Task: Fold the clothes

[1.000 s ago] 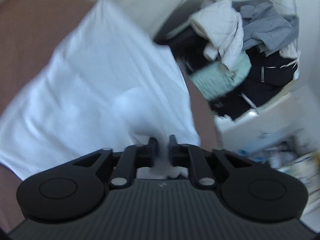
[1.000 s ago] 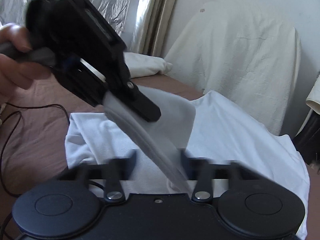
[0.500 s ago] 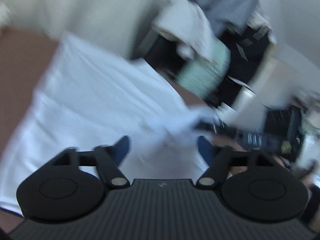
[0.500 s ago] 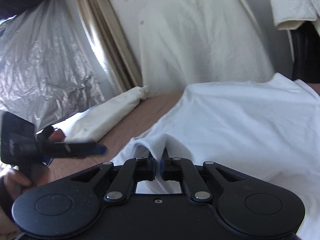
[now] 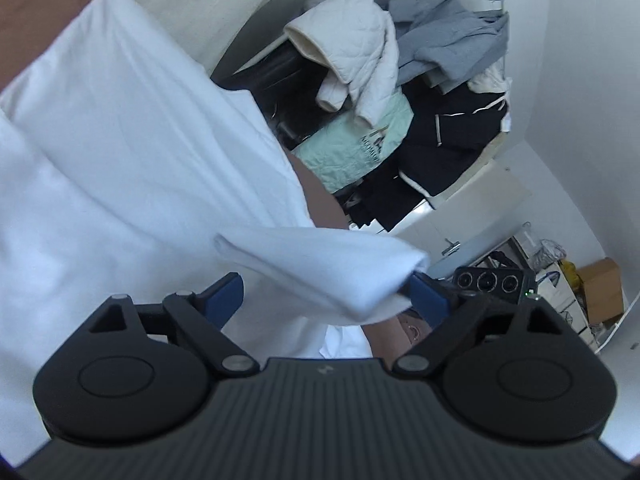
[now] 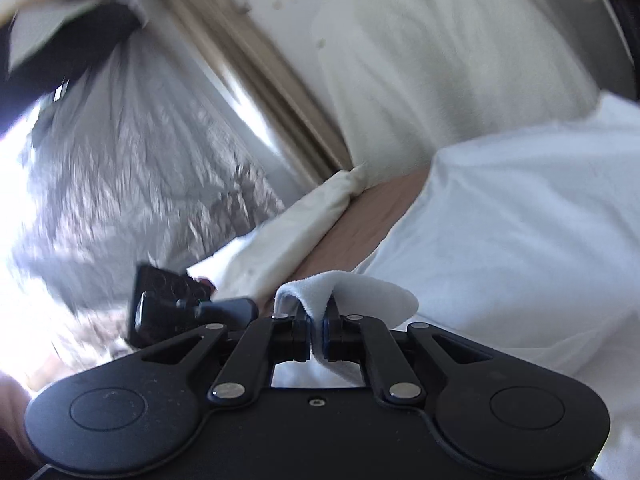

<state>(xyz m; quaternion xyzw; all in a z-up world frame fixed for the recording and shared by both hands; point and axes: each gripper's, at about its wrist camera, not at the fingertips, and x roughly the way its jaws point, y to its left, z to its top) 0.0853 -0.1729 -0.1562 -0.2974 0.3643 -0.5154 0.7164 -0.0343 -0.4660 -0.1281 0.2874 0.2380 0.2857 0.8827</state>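
Right gripper (image 6: 316, 334) pinches a white T-shirt (image 6: 520, 216) fold; left gripper (image 5: 326, 294) is spread wide.
Shirt lies across the brown bed (image 6: 376, 216), its raised sleeve (image 5: 320, 264) crossing between the left gripper's blue pads (image 5: 224, 294), piled clothes (image 5: 400, 92) beyond.

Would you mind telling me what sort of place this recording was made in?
Most likely a bedroom: a white T-shirt lies on a brown bedsheet, a cream pillow sits beside beige curtains, and a rack heaped with jackets and clothes stands nearby.
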